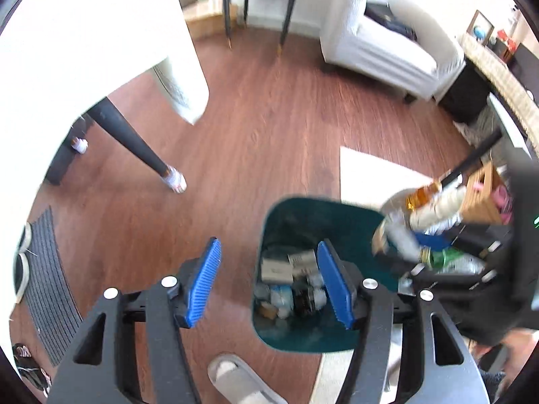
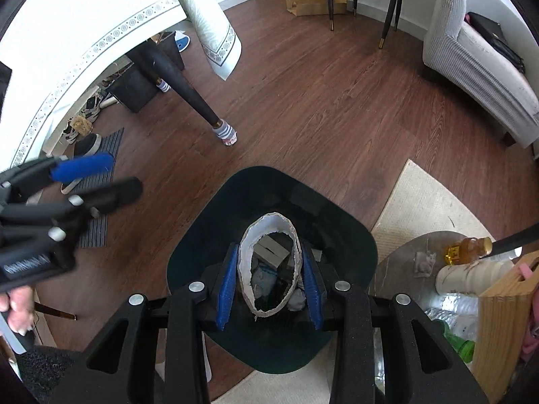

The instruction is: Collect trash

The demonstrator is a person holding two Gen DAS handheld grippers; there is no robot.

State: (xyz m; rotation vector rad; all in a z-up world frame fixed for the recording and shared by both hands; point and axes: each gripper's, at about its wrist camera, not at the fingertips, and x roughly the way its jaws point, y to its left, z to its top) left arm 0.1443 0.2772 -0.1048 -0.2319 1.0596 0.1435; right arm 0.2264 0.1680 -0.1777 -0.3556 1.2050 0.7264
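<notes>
Now the right tool [image 2: 267, 288] is clamped on a squashed paper cup [image 2: 269, 266] above the green bin [image 2: 188, 259] at lower centre; the left tool [image 1: 269, 279] is apart, empty. A crooked release may drop it onto the floor [image 2: 303, 101].

Trash bin [image 2: 209, 252] stands on the floor [image 2: 320, 101], directly below the right gripper [image 2: 269, 286]. Paper cup [image 2: 269, 232] sits between that gripper's fingers, over the bin opening. Boxes and wrappers [image 1: 289, 279] lie inside the bin. Left gripper [image 1: 269, 282] hangs over the bin's left edge, one finger above the floor, one above the bin. Low round tabletop [image 2: 404, 262] just right of the bin, carrying bottles [image 2: 468, 249] and a wooden box [image 2: 502, 320]. Rug [image 2: 424, 202] under the tabletop. Sofa [image 2: 478, 67] far right, behind. Table leg [image 2: 188, 91] left, behind the bin. Doormat [image 2: 101, 181] with shoes far left.
</notes>
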